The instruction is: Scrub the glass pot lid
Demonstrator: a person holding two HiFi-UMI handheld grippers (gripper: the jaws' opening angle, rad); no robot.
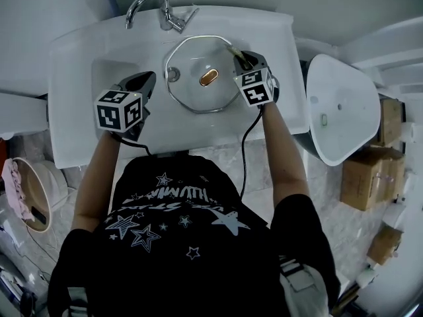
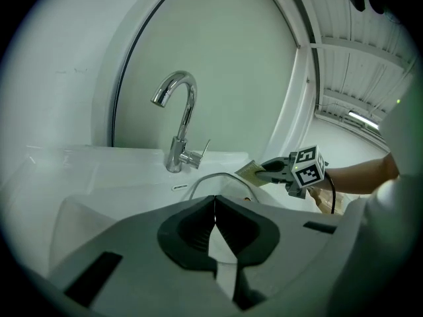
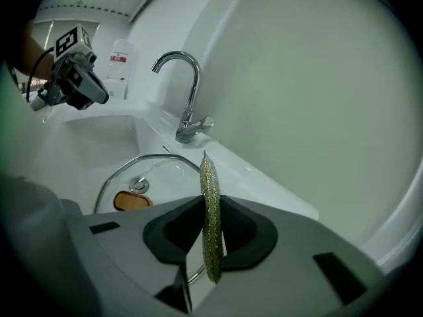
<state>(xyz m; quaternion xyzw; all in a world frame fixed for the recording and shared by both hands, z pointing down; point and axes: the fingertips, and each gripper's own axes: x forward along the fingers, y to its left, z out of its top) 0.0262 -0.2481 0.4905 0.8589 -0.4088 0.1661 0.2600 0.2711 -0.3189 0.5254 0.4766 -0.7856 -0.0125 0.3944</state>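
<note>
The glass pot lid [image 1: 192,84], metal-rimmed with a brown knob [image 1: 209,78], lies in the white sink basin [image 1: 106,41]. My right gripper [image 1: 242,60] is shut on a yellow-green scouring sponge [image 3: 211,210], held edge-on over the lid's far right rim [image 3: 152,158]. My left gripper [image 1: 146,80] hovers over the sink's left side, just left of the lid, jaws shut with nothing between them [image 2: 215,207]. In the left gripper view the right gripper [image 2: 268,170] and its sponge [image 2: 249,171] show beyond the lid's rim [image 2: 215,176].
A chrome faucet [image 1: 155,6] stands at the back of the sink, just behind the lid. A white bottle [image 3: 117,68] stands on the far left corner. A white toilet [image 1: 337,107] and cardboard boxes [image 1: 370,170] are to the right of the sink.
</note>
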